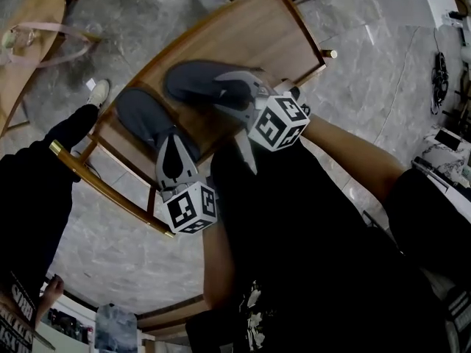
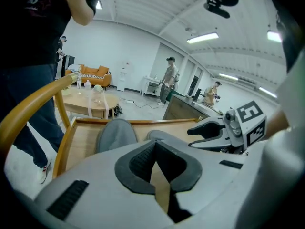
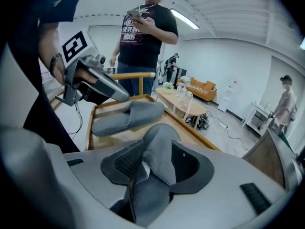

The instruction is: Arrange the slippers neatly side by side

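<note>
Bright even indoor light from ceiling strips [image 2: 202, 37], soft faint shadows, head view dimmer, black clothing [image 1: 316, 219] swallowing its near half, heavy fisheye bending at edges, dark vignetted corners

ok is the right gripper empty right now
No, in the right gripper view the right gripper has a grey slipper pinched between its jaws.

1. I counted two grey slippers: near slipper [image 1: 141, 116], far slipper [image 1: 202, 81].
2. I carried two grippers (both mine): left gripper [image 2: 155, 162], right gripper [image 3: 148, 163].
3. One wooden table [image 1: 272, 35].
</note>
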The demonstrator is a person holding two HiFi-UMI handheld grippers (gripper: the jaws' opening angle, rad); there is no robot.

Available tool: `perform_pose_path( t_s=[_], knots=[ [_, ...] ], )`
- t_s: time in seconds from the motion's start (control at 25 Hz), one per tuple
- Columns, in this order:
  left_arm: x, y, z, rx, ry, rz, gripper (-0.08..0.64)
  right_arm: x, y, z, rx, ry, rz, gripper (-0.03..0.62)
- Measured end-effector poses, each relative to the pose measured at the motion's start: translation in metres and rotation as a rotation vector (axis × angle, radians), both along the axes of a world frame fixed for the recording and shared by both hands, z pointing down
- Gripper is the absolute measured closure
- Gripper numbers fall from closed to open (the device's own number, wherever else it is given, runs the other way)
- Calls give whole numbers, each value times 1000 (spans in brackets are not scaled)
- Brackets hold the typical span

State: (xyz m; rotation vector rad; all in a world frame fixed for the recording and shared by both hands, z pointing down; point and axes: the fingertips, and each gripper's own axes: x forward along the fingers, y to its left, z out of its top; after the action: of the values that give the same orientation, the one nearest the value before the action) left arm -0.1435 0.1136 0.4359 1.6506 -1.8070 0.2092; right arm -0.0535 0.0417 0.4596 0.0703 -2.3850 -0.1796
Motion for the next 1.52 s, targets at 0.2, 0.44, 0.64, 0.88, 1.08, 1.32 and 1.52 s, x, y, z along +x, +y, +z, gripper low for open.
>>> perform_pose_path(
  t_s=[0.2, 0.44, 0.64, 0.88, 1.08, 1.32, 1.52],
  knots=[
    [4, 8, 7, -27, 2, 0, 558, -1, 1, 18, -23, 46, -74, 433],
    [4, 11, 11, -41, -1, -2, 558, -5, 9, 32, -46, 81, -156, 426],
    [5, 14, 13, -51, -1, 1, 558, -7, 2, 44, -76, 83, -102, 425],
    [6, 20, 14, -62, 1, 5, 558, -8, -7, 47, -191, 48, 91, 549],
    [7, 20, 14, -58, 2, 9, 558, -5, -25, 35, -291, -23, 283, 569],
    [9, 17, 12, -47, 10, 12, 558, 12, -60, 10, -386, -161, 591, 572],
    [11, 15, 11, -37, 10, 13, 558, 23, -76, -10, -428, -258, 806, 572]
  ],
)
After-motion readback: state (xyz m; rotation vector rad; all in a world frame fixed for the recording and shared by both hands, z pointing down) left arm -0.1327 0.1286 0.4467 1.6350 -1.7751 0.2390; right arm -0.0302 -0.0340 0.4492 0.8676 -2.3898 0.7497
